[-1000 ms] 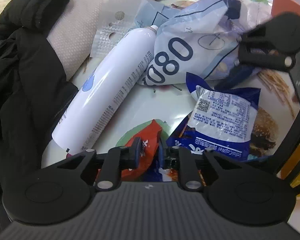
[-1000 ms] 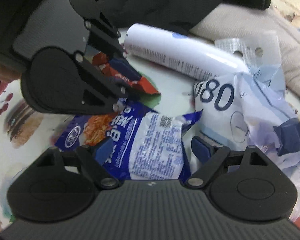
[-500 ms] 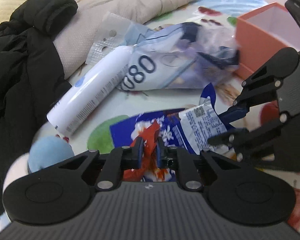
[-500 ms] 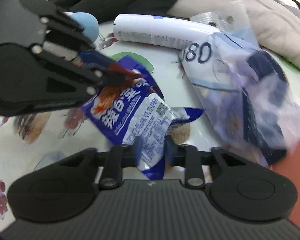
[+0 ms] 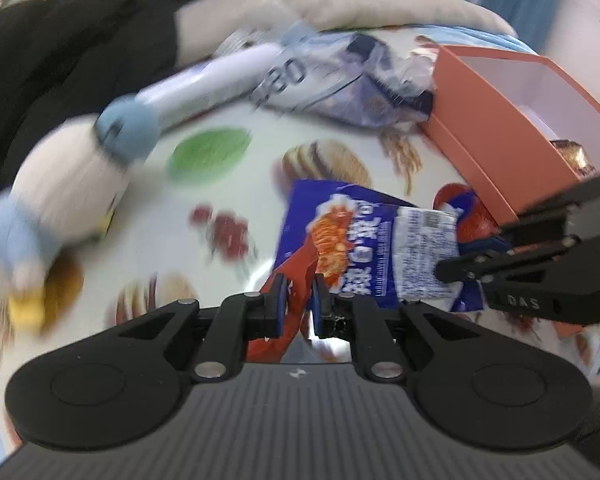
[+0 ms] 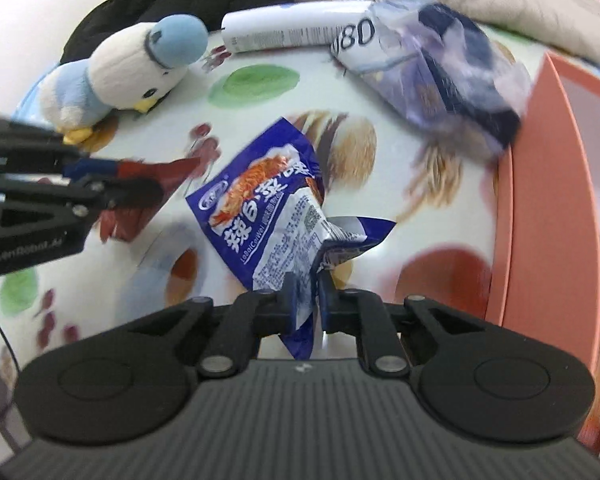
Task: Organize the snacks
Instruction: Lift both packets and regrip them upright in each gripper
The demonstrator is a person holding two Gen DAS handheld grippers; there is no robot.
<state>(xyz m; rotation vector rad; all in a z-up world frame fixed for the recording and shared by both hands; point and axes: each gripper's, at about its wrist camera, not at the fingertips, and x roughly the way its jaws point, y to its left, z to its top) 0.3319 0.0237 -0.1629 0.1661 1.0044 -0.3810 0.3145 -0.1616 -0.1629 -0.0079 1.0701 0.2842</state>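
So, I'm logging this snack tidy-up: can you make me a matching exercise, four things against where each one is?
Things:
1. red packet
2. blue packet
3. plush penguin
4. orange box

Places:
a. lying on the tablecloth near the white spray can
b. clamped in the right gripper
c. open, standing beside the clear bag
d. clamped in the left gripper

Pairs: 1-d, 2-b, 3-a, 4-c

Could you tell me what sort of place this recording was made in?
Probably a home: a table with a food-print cloth, a plush penguin and a black coat heaped at its edge.
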